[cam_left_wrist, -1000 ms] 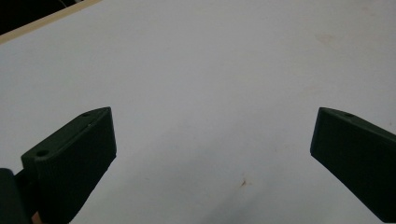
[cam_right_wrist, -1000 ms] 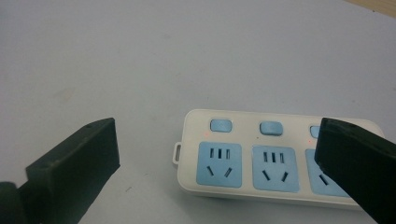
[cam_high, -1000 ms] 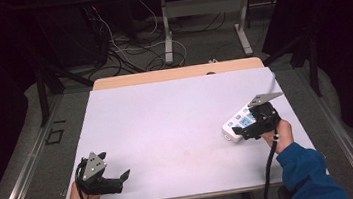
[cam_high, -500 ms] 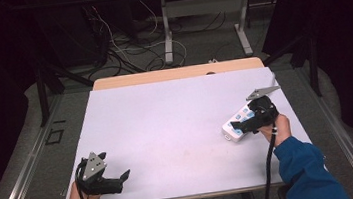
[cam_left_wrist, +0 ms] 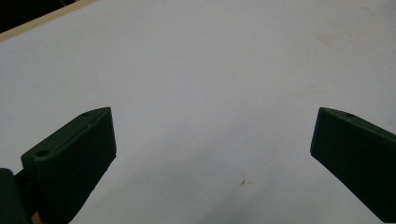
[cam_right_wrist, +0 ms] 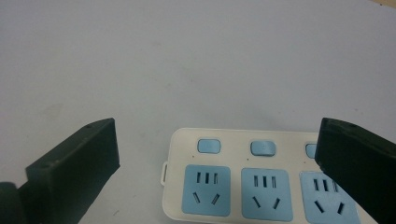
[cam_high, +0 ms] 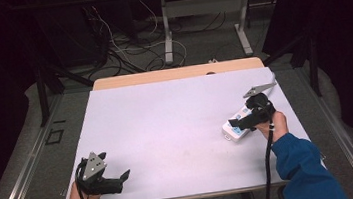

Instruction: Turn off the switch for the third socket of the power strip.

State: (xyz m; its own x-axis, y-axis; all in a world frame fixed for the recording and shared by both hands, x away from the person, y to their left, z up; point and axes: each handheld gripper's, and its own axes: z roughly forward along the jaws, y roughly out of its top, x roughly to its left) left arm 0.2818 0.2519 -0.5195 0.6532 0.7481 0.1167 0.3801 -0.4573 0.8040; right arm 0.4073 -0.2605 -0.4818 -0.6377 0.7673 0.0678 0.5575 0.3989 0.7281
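The right claw [cam_high: 241,121], a black two-jaw tool held in the person's right hand [cam_high: 271,125], hovers at the right side of the tabletop with its jaws spread wide and nothing between them. In the right gripper view the same right claw [cam_right_wrist: 217,154] looks down along its two black jaws, which stand far apart on either side of the near end of a white plastic power strip with pale blue sockets [cam_right_wrist: 261,179]. The jaws do not touch the strip. Three blue socket faces show in a row, each with a small blue rocker switch [cam_right_wrist: 208,145] above it, and a small tab sticks out from the strip's left end.

In the high view the white power strip [cam_high: 234,129] lies flat on the tabletop, close to its right edge and just beside the right hand, partly covered by the claw above it. A black cable trails from this claw down past the blue sleeve [cam_high: 300,168].

The left claw [cam_high: 124,176] rests low at the near left corner of the tabletop, held in the left hand [cam_high: 81,197], well apart from the strip. In the left gripper view the left claw [cam_left_wrist: 212,154] is also spread wide, empty, over bare surface.

The pale grey tabletop [cam_high: 177,124] has a light wooden strip [cam_high: 176,73] along its far edge.
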